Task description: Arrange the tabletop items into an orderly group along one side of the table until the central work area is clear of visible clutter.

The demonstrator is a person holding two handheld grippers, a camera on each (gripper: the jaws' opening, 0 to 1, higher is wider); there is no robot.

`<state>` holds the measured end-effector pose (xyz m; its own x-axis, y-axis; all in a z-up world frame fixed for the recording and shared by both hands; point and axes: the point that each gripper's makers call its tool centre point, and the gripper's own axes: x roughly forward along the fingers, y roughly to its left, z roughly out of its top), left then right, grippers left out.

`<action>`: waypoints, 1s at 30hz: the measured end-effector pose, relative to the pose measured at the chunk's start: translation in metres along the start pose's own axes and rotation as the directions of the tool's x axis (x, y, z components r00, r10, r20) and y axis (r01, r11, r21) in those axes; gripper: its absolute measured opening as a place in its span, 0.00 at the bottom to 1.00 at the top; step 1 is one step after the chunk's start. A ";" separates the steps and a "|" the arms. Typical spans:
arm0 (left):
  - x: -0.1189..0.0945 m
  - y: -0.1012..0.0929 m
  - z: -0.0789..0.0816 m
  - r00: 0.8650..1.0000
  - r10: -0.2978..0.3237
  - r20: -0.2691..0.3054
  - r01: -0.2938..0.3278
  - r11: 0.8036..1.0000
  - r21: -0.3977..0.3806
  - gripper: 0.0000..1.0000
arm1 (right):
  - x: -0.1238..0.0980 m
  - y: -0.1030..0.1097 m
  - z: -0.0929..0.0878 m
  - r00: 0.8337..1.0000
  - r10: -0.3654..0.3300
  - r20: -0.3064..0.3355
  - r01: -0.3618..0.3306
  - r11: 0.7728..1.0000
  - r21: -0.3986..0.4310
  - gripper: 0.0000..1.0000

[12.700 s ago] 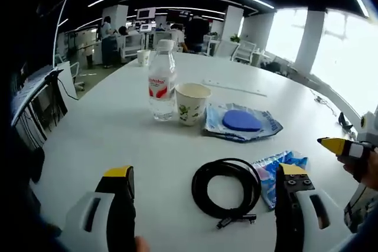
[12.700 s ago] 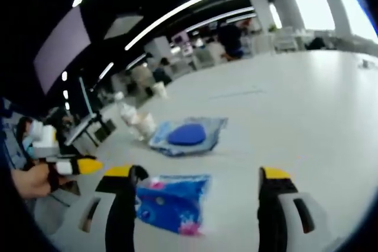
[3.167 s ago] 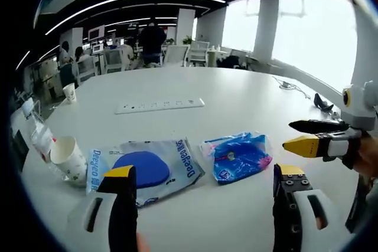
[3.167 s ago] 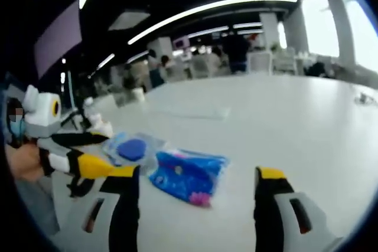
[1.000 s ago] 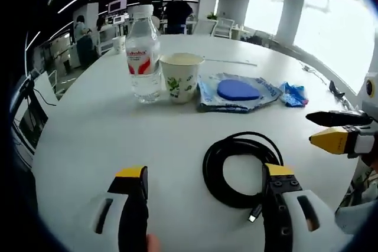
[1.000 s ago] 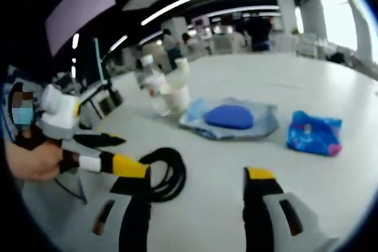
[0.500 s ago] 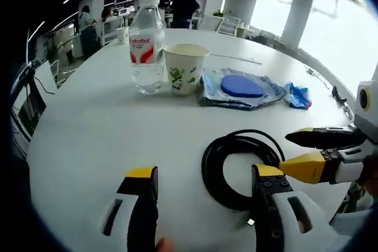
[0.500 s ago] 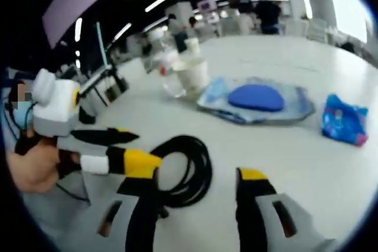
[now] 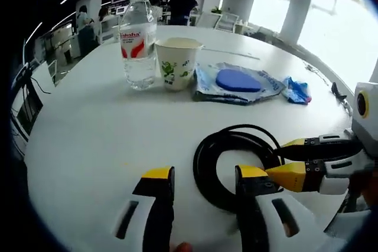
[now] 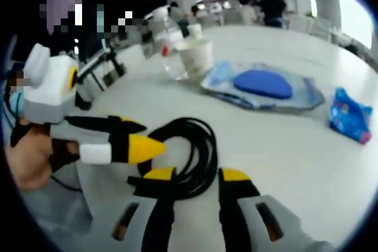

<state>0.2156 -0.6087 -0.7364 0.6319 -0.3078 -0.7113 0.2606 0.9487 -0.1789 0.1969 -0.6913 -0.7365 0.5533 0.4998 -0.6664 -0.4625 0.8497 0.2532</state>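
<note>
A black cable (image 9: 233, 133) lies coiled on the white table (image 9: 88, 128) close in front of me. My left gripper (image 9: 204, 175) is open, its jaws drawn in on either side of the coil's left rim. My right gripper (image 9: 276, 157) comes in from the right, one finger on each side of the coil's right rim. In the right gripper view the cable (image 10: 204, 140) runs between the jaws of the right gripper (image 10: 195, 175). They stand close to it, but a grip is unclear. The left gripper (image 10: 150, 136) reaches in from the left.
Along the far side stand a water bottle (image 9: 139, 39), a paper cup (image 9: 177, 63), a clear packet with a blue pad (image 9: 236, 81) and a small blue packet (image 9: 297, 91) in a row. A hand (image 10: 32, 163) holds the left gripper. Desks, chairs and people fill the room behind.
Both grippers have moved down onto the cable coil over the last second. The jaws of each have narrowed around its rim. The row of items has stayed where it was.
</note>
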 end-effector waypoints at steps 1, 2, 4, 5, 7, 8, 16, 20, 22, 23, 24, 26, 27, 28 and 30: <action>0.000 -0.001 -0.001 1.000 -0.002 -0.006 0.002 1.000 0.002 0.27 | 0.001 0.000 0.000 1.000 -0.005 0.000 0.005 1.000 0.004 0.24; 0.000 -0.001 -0.002 1.000 0.000 -0.009 0.000 1.000 0.017 0.21 | 0.002 -0.001 0.001 1.000 -0.011 -0.001 0.011 1.000 0.006 0.24; 0.000 -0.002 -0.003 1.000 0.011 -0.008 -0.011 0.999 0.043 0.18 | 0.003 -0.003 0.001 1.000 -0.022 0.000 0.022 1.000 0.016 0.21; -0.001 -0.002 -0.002 1.000 0.011 -0.006 -0.011 0.999 0.043 0.18 | 0.003 -0.004 0.002 1.000 -0.025 -0.001 0.025 0.999 0.023 0.20; -0.001 0.001 -0.001 1.000 0.013 -0.005 -0.013 0.999 0.033 0.16 | 0.003 -0.006 0.003 1.000 -0.020 0.003 0.020 0.998 0.055 0.17; -0.001 0.002 -0.001 1.000 0.012 -0.004 -0.012 1.000 0.028 0.15 | 0.003 -0.007 0.004 1.000 -0.017 0.003 0.016 0.998 0.058 0.16; -0.003 0.000 0.002 1.000 0.007 -0.005 -0.007 1.000 -0.010 0.08 | -0.005 -0.015 0.008 0.999 -0.022 0.027 0.020 0.996 0.082 0.01; -0.003 -0.003 0.001 1.000 0.004 -0.005 -0.004 0.999 -0.034 0.08 | -0.009 -0.017 0.005 0.999 -0.018 0.026 0.015 0.994 0.106 0.01; -0.005 -0.005 0.002 1.000 0.007 -0.001 -0.007 0.999 -0.045 0.07 | -0.012 -0.017 0.009 0.999 -0.022 0.047 0.015 0.991 0.133 0.00; -0.006 -0.005 0.003 1.000 0.005 0.002 -0.005 0.999 -0.051 0.07 | -0.014 -0.017 0.011 0.998 -0.023 0.056 0.015 0.991 0.136 0.00; -0.007 -0.006 0.004 1.000 0.003 0.006 -0.002 0.998 -0.056 0.07 | -0.016 -0.018 0.014 0.997 -0.024 0.067 0.014 0.990 0.139 0.00; -0.009 -0.008 0.007 1.000 -0.001 0.011 0.001 0.998 -0.059 0.07 | -0.019 -0.018 0.018 0.997 -0.019 0.077 0.008 0.991 0.137 0.00; -0.009 -0.010 0.009 1.000 -0.002 0.017 0.003 0.998 -0.060 0.07 | -0.021 -0.018 0.019 0.996 -0.018 0.082 0.007 0.991 0.131 0.00; -0.010 -0.012 0.011 1.000 -0.003 0.022 0.004 0.998 -0.061 0.07 | -0.023 -0.019 0.020 0.996 -0.020 0.085 0.009 0.992 0.129 0.00; -0.013 -0.020 0.019 0.999 -0.007 0.037 0.009 0.998 -0.059 0.07 | -0.029 -0.024 0.023 0.995 -0.025 0.101 0.011 0.990 0.142 0.00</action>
<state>0.2159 -0.6249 -0.7110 0.6565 -0.3166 -0.6846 0.2226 0.9485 -0.2252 0.2073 -0.7225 -0.7071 0.6318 0.4927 -0.5984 -0.3538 0.8702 0.3429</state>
